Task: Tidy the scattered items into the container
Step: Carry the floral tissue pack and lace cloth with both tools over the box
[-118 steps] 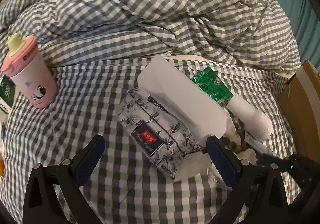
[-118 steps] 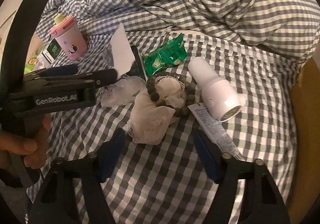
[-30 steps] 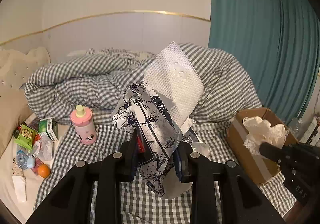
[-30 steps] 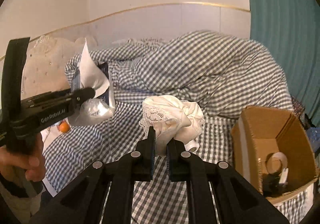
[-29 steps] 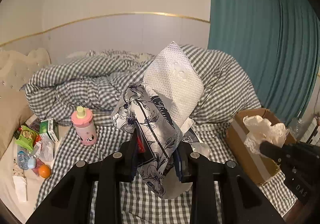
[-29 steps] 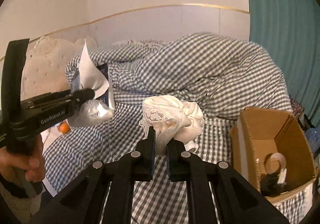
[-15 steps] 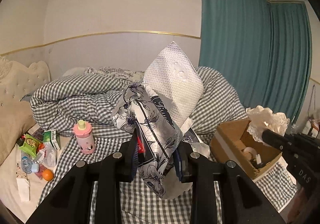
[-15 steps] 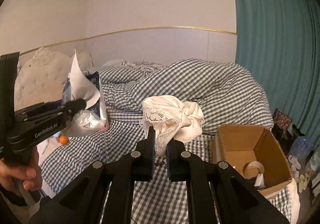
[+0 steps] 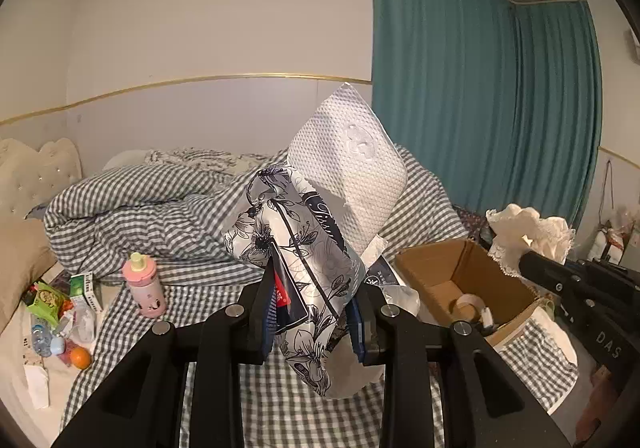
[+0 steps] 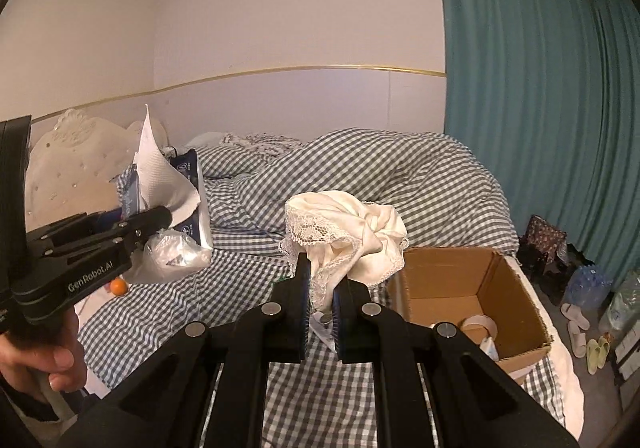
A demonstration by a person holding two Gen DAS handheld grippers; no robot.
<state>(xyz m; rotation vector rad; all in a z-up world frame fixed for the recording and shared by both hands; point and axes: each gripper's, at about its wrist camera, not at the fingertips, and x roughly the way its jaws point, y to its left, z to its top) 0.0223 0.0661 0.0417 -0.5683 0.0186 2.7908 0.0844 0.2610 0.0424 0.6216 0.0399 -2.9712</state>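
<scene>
Gingham covers the bed (image 10: pixel 400 176), where a cardboard box (image 10: pixel 512 288) sits open at its right edge. Left gripper (image 9: pixel 312 312) fingers clamp a tissue pack (image 9: pixel 296 256) aloft; right gripper (image 10: pixel 320 300) fingers pinch a lace cloth (image 10: pixel 348 232) beside the box.

Two grippers: the left gripper (image 9: pixel 312 312) and the right gripper (image 10: pixel 320 296). One floral tissue pack (image 9: pixel 296 248), one cream lace cloth (image 10: pixel 348 236), one cardboard box (image 10: pixel 464 288) holding one tape roll (image 10: pixel 480 324). One pink sippy cup (image 9: pixel 144 284), one orange (image 9: pixel 80 358), one gingham duvet (image 10: pixel 360 176), one teal curtain (image 9: pixel 480 108), one person's hand (image 10: pixel 44 364)
</scene>
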